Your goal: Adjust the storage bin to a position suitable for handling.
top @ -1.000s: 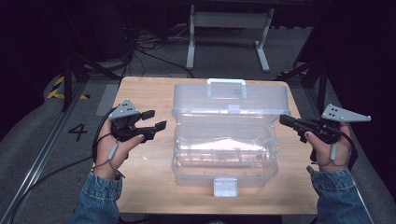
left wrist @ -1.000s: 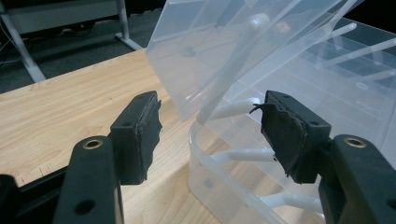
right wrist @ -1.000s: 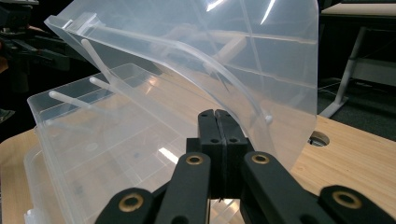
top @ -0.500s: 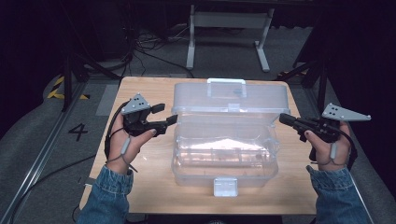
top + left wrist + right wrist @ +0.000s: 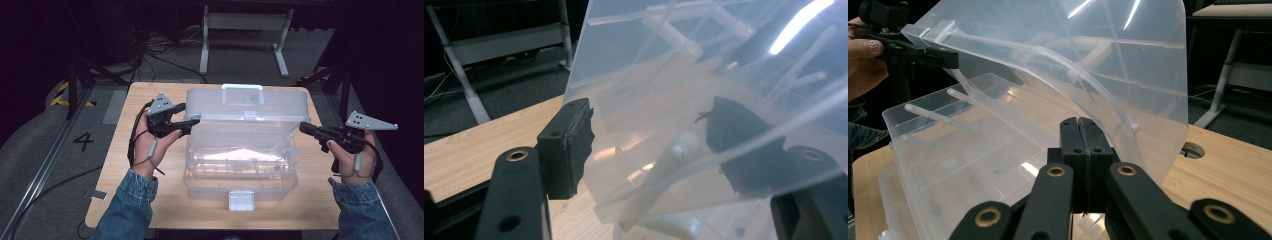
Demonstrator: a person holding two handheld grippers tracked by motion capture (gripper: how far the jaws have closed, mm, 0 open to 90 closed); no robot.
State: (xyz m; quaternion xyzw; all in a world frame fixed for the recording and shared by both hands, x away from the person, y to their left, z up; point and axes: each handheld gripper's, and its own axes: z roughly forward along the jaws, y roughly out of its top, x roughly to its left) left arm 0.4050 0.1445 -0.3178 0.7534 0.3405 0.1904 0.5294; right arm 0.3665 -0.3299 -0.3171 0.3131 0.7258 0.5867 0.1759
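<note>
High view: a clear plastic box sits in the middle of the wooden worktop, its see-through lid swung up at the far side, with a white handle along the top edge and a white latch at the near edge of the box. The left tongs reach the left end of the lid, where lid and box meet. The left gripper view shows the lid's side edge between the two pads: one pad stands outside the plastic with a narrow gap to it, the other shows dark through the wall, so the jaws straddle the lid without clearly pressing on it. They have just been widening and easing back a little. The right tongs are closed with nothing between them, tips pointing at the right end of the lid, just beside it; whether they touch it cannot be told.
</note>
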